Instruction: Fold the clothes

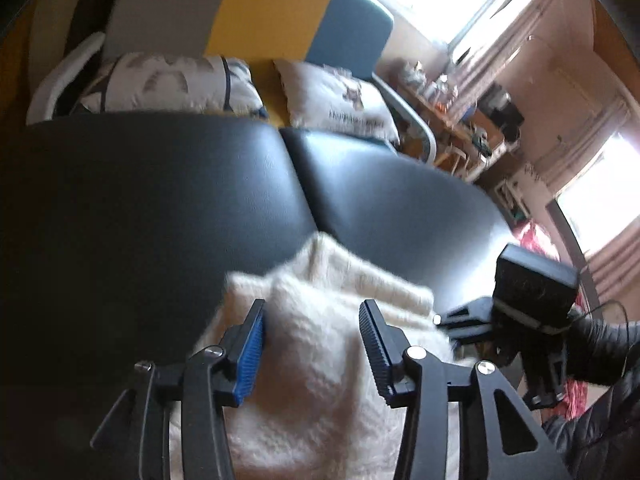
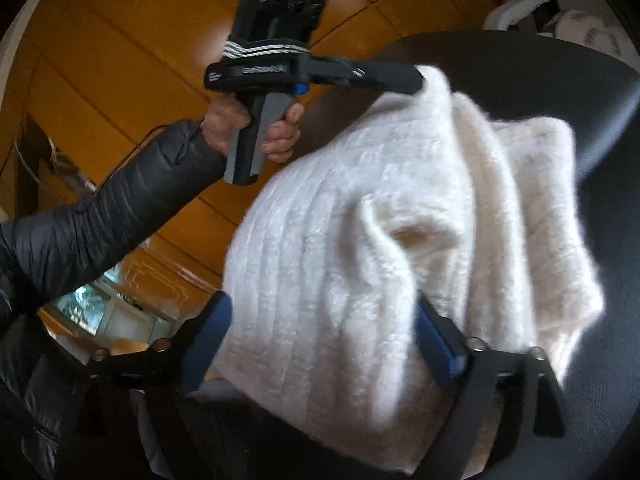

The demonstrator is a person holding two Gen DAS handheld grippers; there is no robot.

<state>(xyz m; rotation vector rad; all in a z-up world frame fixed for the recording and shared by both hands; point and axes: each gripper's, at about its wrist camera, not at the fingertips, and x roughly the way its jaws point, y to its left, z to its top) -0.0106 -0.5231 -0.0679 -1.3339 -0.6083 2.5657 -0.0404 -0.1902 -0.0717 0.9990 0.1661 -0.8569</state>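
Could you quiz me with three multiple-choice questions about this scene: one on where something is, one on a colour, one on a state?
1. Where does the white knit garment lie?
A. on the wooden floor
B. on the black padded seat
C. on a pillow

2. What colour are the pads of the left gripper?
A. blue
B. red
C. green

3. How do the jaws of the right gripper stand?
A. clamped on a fold
B. shut on nothing
C. wide open over the garment

Answers: 1 B, dark cushion shows around the knit. 2 A, a blue ribbed pad faces the camera. 3 C, the pads stand far apart.
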